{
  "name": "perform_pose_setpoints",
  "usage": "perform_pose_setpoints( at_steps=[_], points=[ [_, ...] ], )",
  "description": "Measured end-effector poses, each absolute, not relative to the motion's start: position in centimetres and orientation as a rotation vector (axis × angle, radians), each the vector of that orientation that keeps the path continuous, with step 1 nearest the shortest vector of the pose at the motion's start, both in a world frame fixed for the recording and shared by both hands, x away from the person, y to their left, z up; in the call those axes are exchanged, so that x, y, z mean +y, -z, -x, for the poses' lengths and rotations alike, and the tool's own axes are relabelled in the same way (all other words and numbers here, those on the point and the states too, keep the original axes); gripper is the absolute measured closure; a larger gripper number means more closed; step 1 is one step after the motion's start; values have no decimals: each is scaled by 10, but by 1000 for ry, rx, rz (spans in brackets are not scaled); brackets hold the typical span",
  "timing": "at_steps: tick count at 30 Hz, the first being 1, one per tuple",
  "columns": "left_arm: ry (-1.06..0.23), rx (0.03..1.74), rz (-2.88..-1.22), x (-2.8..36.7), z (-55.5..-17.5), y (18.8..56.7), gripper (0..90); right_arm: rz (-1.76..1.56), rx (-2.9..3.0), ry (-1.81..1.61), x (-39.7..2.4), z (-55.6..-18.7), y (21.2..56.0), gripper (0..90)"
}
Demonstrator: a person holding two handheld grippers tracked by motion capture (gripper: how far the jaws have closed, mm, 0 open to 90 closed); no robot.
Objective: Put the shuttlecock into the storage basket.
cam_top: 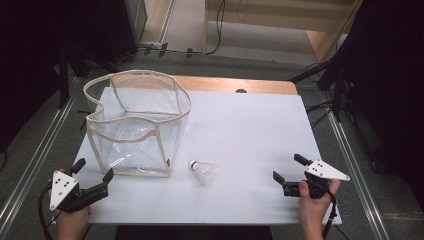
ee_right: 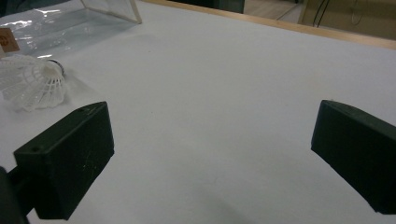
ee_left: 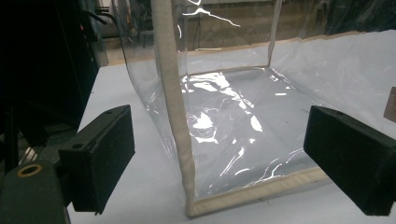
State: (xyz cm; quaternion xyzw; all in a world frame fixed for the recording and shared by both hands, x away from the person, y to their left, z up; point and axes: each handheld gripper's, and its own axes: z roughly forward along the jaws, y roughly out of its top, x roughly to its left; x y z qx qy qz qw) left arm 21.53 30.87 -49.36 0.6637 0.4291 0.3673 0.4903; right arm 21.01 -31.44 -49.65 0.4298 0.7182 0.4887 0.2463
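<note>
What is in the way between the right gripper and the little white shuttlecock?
Nothing visible. Bare white table lies between the open right gripper and the shuttlecock, which lies on its side just right of the clear bag.

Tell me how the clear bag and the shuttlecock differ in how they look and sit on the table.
The clear bag stands upright with its mouth open; the shuttlecock lies on its side. The clear bag is see-through with beige trim, the shuttlecock white and meshed. The clear bag is far bigger than the shuttlecock. Both rest on the white table, ungripped.
</note>
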Motion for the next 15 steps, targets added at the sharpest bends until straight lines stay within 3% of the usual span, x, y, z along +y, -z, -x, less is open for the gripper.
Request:
perform_pose_setpoints(
  at_steps=[15],
  points=[
    [-889,1048,-1609,309,-215,494,93,-1103,2029,-1339,-284,-221,478,0]
  ],
)
